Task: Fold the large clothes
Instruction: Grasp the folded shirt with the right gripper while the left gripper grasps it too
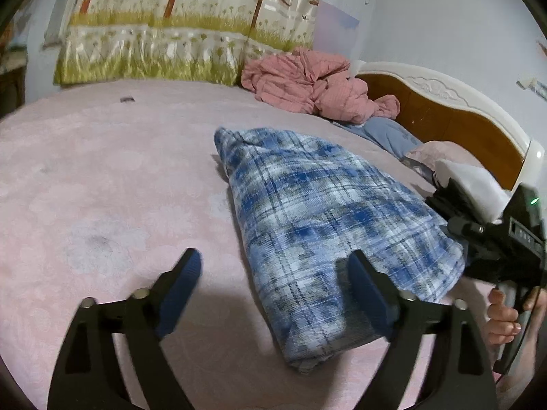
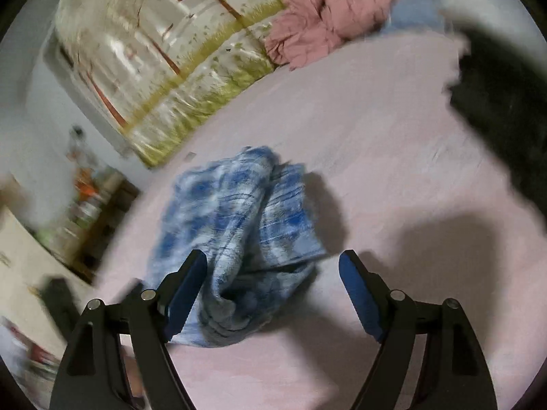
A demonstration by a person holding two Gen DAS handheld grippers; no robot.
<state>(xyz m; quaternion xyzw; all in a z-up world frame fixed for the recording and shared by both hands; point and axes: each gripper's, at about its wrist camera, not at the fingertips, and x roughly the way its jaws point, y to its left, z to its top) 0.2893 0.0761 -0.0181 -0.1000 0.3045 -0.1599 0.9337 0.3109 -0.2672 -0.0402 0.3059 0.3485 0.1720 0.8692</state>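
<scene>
left wrist: low, near, facing headboard (image 1: 444,102) | right wrist: higher, tilted | shared: plaid garment (image 1: 324,212), bed (image 1: 102,171)

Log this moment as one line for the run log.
left gripper: open, empty | right gripper: open, empty | plaid garment: folded, lying on bed | pink clothes: unfolded heap by headboard

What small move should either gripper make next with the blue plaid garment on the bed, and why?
Probably lower the right gripper and close on the near edge of the blue plaid garment. Both it and the left gripper are open and empty, and in the blurred right wrist view the garment looks bunched and uneven, so folding seems unfinished.
</scene>
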